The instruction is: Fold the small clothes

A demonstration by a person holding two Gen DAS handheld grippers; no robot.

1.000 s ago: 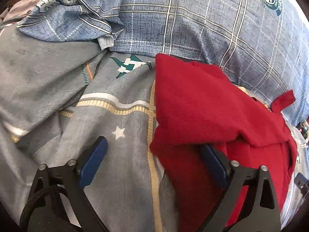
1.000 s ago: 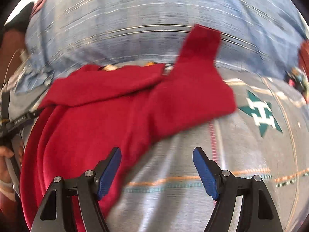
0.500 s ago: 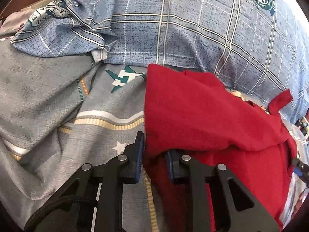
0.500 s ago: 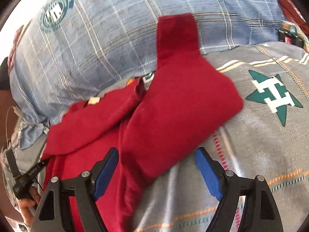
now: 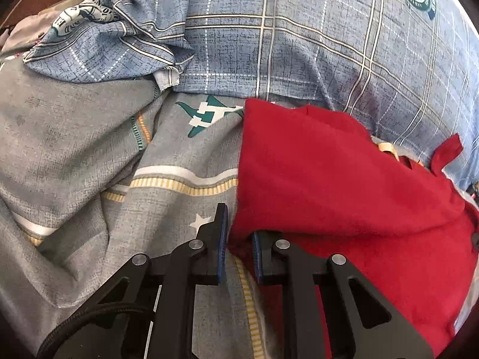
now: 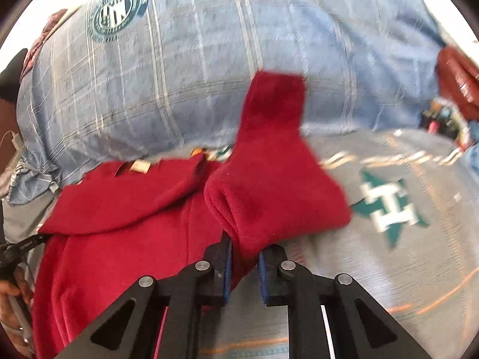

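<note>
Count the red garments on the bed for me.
1. The red garment lies on the grey bedsheet in front of the blue plaid pillow; both grippers are pinching its near edges. More clothes may be hidden out of frame.

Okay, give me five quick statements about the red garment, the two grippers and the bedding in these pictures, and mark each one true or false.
1. The left gripper is shut on the near edge of the red garment. True.
2. The right gripper hangs open over bare bedding. False: it is shut on a folded part of the red garment.
3. The garment lies on a grey bedsheet with a teal star print. True.
4. The blue plaid pillow lies on top of the garment. False: it sits beyond it.
5. The garment is spread flat in one layer. False: parts are folded over.
</note>
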